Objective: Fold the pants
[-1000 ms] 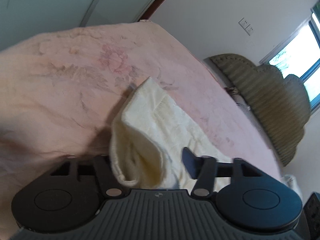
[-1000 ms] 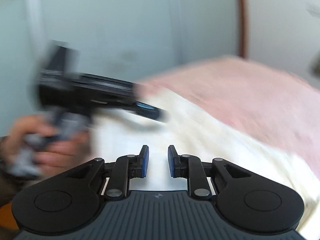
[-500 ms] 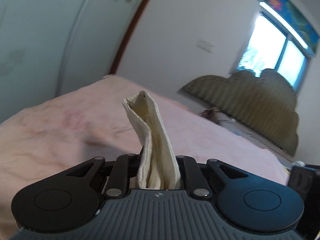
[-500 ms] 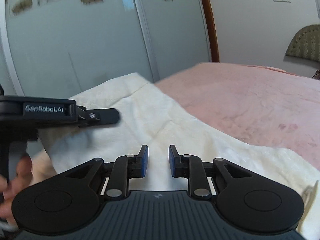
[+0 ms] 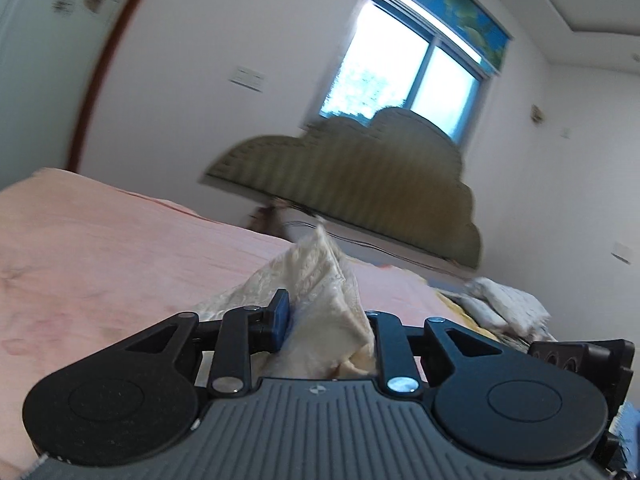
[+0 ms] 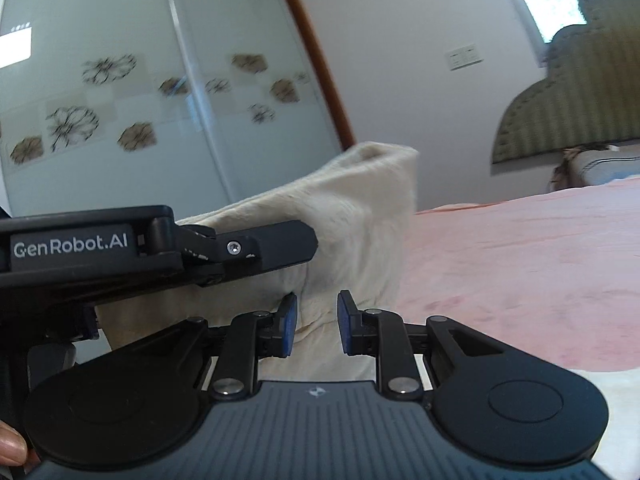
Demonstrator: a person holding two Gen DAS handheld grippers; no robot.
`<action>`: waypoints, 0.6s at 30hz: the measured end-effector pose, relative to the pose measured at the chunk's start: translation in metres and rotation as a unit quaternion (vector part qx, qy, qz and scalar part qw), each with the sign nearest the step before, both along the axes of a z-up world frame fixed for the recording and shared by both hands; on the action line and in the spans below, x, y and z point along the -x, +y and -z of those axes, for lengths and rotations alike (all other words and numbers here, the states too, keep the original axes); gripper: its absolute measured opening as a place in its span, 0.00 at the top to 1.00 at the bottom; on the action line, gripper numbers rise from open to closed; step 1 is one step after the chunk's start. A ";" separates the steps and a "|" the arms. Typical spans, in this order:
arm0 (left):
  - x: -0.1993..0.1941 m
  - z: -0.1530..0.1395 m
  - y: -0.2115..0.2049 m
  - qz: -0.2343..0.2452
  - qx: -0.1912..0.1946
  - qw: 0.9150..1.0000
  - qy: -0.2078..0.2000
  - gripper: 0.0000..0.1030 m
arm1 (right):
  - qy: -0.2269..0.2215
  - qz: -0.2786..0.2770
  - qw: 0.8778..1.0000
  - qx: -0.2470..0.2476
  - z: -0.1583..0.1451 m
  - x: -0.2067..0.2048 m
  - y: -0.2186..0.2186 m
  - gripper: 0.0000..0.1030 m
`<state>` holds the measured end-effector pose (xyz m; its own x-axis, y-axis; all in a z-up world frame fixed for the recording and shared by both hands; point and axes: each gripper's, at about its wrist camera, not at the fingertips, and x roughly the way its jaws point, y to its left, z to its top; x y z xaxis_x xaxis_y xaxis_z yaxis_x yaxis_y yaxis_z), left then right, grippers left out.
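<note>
Cream pants (image 5: 320, 300) bunched between my left jaws (image 5: 326, 322), which grip them and have just been easing wider; cloth raised above the pink bed (image 5: 120, 256). My right jaws (image 6: 316, 326) stand apart, empty, pants just beyond.

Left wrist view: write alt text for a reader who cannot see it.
The left gripper clamps a bunched fold of cream pants above a pink bedspread. Behind stand an olive headboard, a bright window and white walls; the picture is slightly blurred.
</note>
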<state>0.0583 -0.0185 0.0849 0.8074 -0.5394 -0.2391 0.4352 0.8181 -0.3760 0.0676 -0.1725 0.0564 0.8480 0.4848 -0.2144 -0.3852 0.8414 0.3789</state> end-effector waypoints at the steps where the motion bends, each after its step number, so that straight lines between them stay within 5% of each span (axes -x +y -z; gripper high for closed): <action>1: -0.001 0.001 -0.013 0.011 -0.003 1.000 -0.001 0.72 | 0.001 0.009 1.000 -0.007 0.001 0.002 -0.012 0.79; 9: -0.016 0.040 -0.103 0.084 -0.032 0.996 0.028 0.67 | 0.039 0.074 0.996 -0.034 0.019 0.022 -0.081 0.79; 18: -0.021 0.086 -0.147 0.103 -0.058 0.991 0.061 0.67 | 0.105 0.105 0.988 -0.032 0.052 0.018 -0.118 0.79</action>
